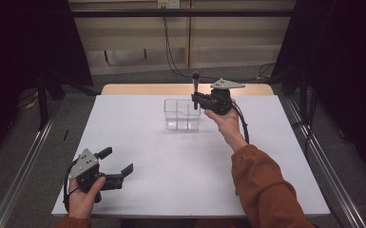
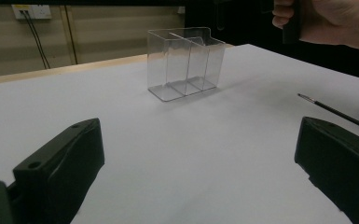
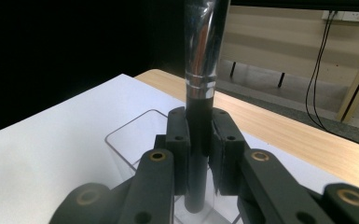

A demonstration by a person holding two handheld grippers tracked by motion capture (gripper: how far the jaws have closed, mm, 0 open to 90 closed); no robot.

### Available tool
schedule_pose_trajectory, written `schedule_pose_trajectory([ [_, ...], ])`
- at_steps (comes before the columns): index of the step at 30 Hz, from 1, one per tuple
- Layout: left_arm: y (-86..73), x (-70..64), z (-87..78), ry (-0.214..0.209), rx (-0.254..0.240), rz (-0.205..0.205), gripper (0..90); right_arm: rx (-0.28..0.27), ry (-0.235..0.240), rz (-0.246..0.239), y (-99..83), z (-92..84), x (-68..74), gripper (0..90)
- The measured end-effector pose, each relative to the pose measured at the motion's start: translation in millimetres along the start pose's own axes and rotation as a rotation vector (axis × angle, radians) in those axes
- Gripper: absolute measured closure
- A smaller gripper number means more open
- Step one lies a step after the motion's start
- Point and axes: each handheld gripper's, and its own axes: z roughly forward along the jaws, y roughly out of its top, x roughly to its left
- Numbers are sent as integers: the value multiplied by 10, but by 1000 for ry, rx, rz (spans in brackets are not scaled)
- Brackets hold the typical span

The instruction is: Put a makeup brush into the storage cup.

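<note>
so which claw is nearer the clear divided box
Right. The right claw holds a brush upright at the clear box's right end, over it. The left claw sits open at the table's near left corner, far from the box.

I see the organizer (image 1: 182, 114) standing toward the table's (image 1: 171, 180) far edge, the brush (image 1: 196, 90) upright over its right end, and a thin stick (image 2: 335, 112) lying on the table to its right.
</note>
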Motion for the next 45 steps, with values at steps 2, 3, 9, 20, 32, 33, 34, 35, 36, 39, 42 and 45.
schedule_pose_trajectory([
  [2, 5, -2, -6, -6, 0, -4, 15, -1, -5, 4, -16, 18, -13, 798],
  [3, 7, -4, -9, -5, -2, -3, 15, -4, -4, 8, -24, 27, -16, 798],
  [9, 10, -7, -7, -13, -1, 8, 15, -2, -16, 2, -72, 39, -26, 798],
  [20, 10, -1, -9, -12, 4, 13, 18, 11, -1, -19, -134, 124, 2, 797],
  [32, -3, 19, -9, -11, 9, 16, 18, 33, -14, -5, -247, 177, -58, 797],
  [33, -3, 19, -8, -11, 10, 14, 18, 35, -14, -4, -256, 180, -60, 797],
  [34, -4, 20, -8, -10, 10, 15, 18, 36, -15, -1, -269, 184, -67, 797],
  [35, -5, 21, -8, -10, 10, 15, 18, 39, -13, 3, -285, 186, -78, 797],
  [36, -5, 22, -8, -10, 11, 16, 18, 39, -17, 12, -303, 189, -86, 797],
  [39, -13, 36, -7, -22, 1, -15, 18, 48, -18, 18, -349, 200, -107, 797],
  [42, -18, 57, -10, -9, 6, -11, 19, 53, -17, 24, -373, 202, -120, 797],
  [45, -18, 64, -10, -7, 6, -7, 19, 59, -9, 21, -396, 208, -120, 797],
])
